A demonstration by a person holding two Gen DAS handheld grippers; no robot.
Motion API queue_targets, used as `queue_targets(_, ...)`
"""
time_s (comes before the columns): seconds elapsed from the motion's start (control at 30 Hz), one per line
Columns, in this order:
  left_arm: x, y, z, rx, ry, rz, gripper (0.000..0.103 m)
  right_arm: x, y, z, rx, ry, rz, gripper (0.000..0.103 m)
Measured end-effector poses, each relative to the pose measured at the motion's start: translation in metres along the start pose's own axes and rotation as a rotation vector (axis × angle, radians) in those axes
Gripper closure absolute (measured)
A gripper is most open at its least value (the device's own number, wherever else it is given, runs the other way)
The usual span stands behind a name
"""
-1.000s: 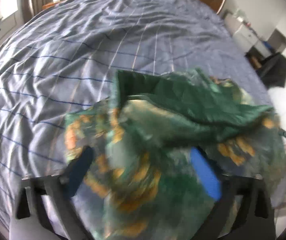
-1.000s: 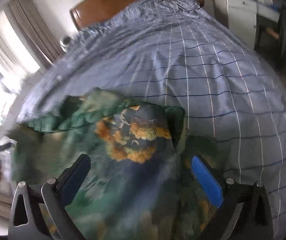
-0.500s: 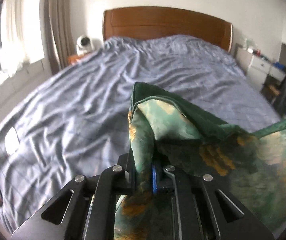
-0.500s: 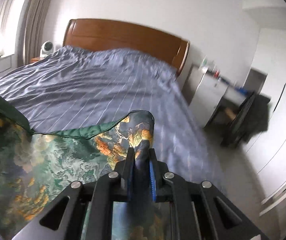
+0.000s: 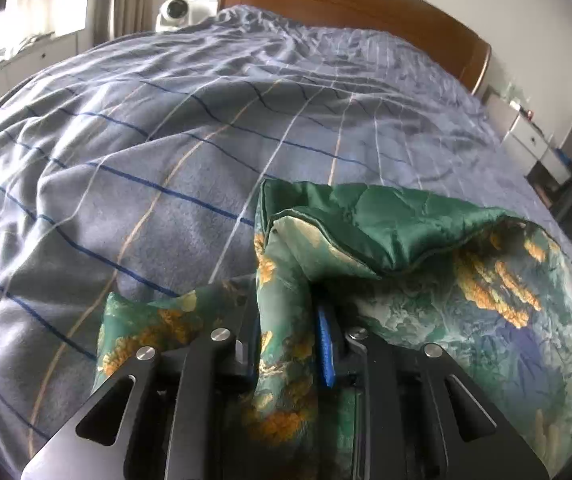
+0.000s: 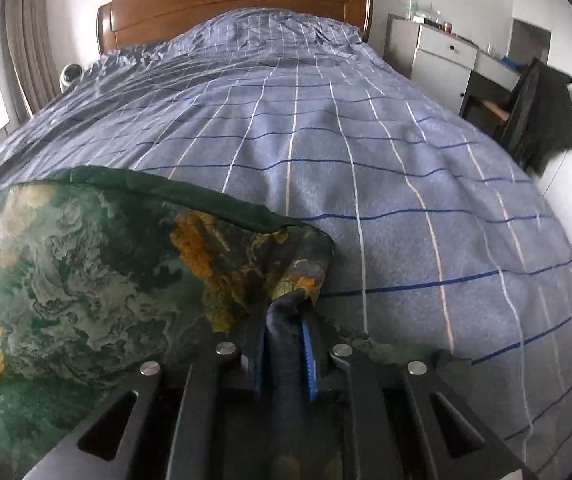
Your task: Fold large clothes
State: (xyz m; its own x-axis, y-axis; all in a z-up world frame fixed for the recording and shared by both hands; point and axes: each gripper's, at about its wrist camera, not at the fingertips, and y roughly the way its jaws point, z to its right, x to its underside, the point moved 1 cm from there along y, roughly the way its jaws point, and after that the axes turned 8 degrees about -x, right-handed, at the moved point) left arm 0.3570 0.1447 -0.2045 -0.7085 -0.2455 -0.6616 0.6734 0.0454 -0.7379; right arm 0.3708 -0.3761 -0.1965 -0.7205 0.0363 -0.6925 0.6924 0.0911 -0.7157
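A green printed garment point(image 5: 426, 308) with orange patches and a plain green lining lies bunched on the blue checked bed cover point(image 5: 166, 160). My left gripper point(image 5: 286, 316) has a gathered fold of it between its blue pads point(image 5: 324, 344), which press on the cloth while the jaws are opening slightly. In the right wrist view the same garment point(image 6: 86, 280) spreads to the left over the bed cover point(image 6: 366, 200). My right gripper point(image 6: 284, 324) pinches a dark blue corner of it, its jaws also opening a little. Both grippers point down at the bed.
A wooden headboard point(image 6: 226, 0) stands at the far end of the bed. A white round device point(image 5: 174, 10) sits by the curtains at the left. White drawers point(image 6: 442, 60) and a chair with dark clothing point(image 6: 542, 116) stand to the right of the bed.
Both grippers went from open over the garment to shut on its corners, rose with it, and have now come back down toward the bed.
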Motion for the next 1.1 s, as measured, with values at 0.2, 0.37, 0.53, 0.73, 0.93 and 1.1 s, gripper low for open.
queue_targets(0.2,0.000,0.000,0.005,0.019,-0.012,0.010,0.078,0.001,0.005,0.005,-0.006,0.011,0.010,0.086)
queue_targets(0.37,-0.003,-0.006,0.012,-0.057,0.032,0.016,0.071,-0.001,0.007,0.004,-0.038,0.042,0.011,0.086)
queue_targets(0.53,-0.020,-0.025,0.003,-0.166,-0.013,-0.067,0.025,-0.004,0.005,0.015,-0.114,0.103,0.006,0.086)
queue_targets(0.73,-0.041,-0.099,-0.025,-0.045,-0.114,0.007,0.015,-0.026,-0.017,0.067,-0.303,0.276,-0.095,0.052)
queue_targets(0.93,-0.064,-0.087,0.032,-0.024,0.039,0.018,0.009,-0.056,-0.083,0.058,-0.310,0.168,0.062,0.049)
queue_targets(1.1,-0.083,-0.031,0.067,-0.129,0.122,0.018,0.009,-0.053,-0.067,-0.005,-0.390,0.095,0.034,0.044)
